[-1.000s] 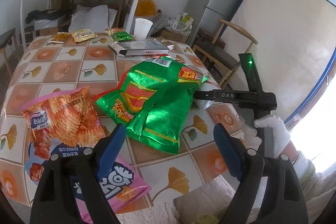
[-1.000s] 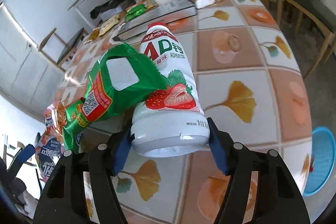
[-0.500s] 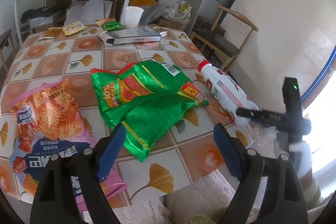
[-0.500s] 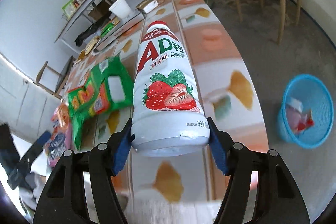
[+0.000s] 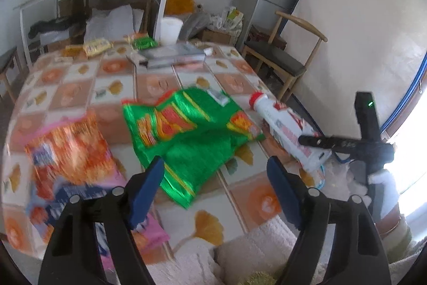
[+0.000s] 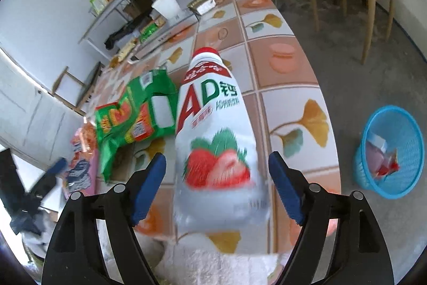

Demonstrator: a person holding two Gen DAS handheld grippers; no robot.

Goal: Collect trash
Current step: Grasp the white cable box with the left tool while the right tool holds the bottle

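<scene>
White plastic, strawberry label: the bottle [image 6: 216, 151] lies between the pads of the right gripper [image 6: 216, 186], cap end pointing away over the table's right edge, base end toward the camera. Right jaws have just been opening; clear gaps show on both sides of the bottle, so the pads no longer press it. It looks loose, possibly already dropping, though blur makes that hard to settle. Blue basket [image 6: 391, 151] sits on the floor well off to the right of the table [image 6: 283, 58], a few scraps already inside. Bottle does not appear to be over the basket; from the left wrist view it [image 5: 288, 130] hangs at the table's right edge, near the front corner. Risk: released here, it falls onto the table edge or the floor beside it and rolls, missing the basket altogether. Cause would be letting go before the hand has carried it across. Left gripper [image 5: 214, 191] hovers over the table's front edge, jaws wide apart, nothing between them. Green snack bag [image 5: 186, 130] lies flat mid-table just ahead of it; orange snack bag [image 5: 66, 148] toward the front left corner. Second risk: a rolling bottle could knock into the green bag, which lies just beside it.
</scene>
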